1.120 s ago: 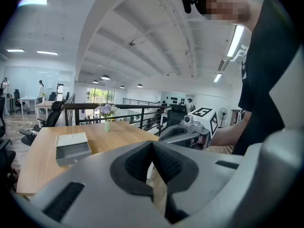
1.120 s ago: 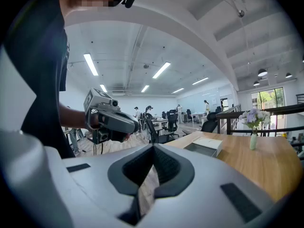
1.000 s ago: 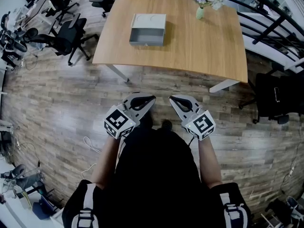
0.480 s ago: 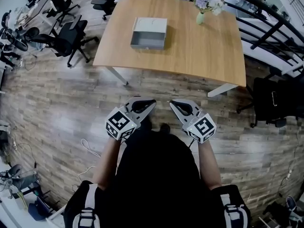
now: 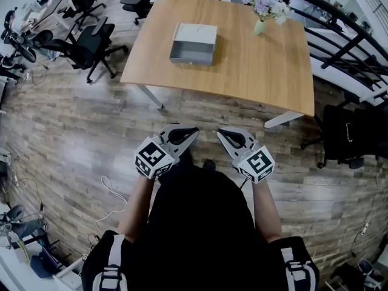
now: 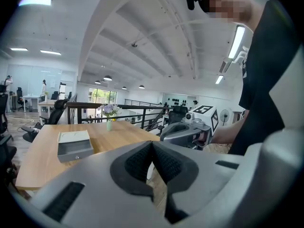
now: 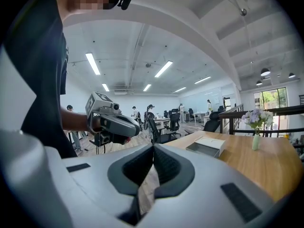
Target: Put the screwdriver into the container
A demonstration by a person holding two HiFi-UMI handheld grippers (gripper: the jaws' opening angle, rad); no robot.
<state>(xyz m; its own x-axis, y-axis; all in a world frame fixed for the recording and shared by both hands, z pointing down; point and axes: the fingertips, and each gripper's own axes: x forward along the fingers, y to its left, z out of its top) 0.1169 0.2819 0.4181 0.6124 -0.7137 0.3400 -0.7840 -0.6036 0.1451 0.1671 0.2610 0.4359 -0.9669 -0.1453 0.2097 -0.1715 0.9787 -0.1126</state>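
Person stands on the plank floor, well back from the counter, both forearms bent and held out in front of a black-shirted torso.

Left gripper: points forward, only a little below level, tip angled inward toward its partner. Marker cube sits at the rear, over the hand. Its own view shows the dark pads pressed together along their whole length, with nothing pinched.

Right gripper: mirrors the left, tip angled inward, nearly level. Its own view shows the pads closed on each other, nothing between them.

The two tips are near each other but apart, side by side at about the same height. Each gripper view catches the other gripper off to one side.

Container: grey, box-like, sits on the counter's left half, toward the far side. Its open tray end faces the person and a pale flat top lies behind it. It is well apart from both grippers.

Vase of pale flowers stands at the counter's far edge, right of the container and well apart from it.

A stretch of floor and the counter's near edge lie between the grippers and the container. Black office chairs cluster left of the counter. A dark railing runs along the right, with a black chair below it. A pale cable loops on the floor at the person's left.
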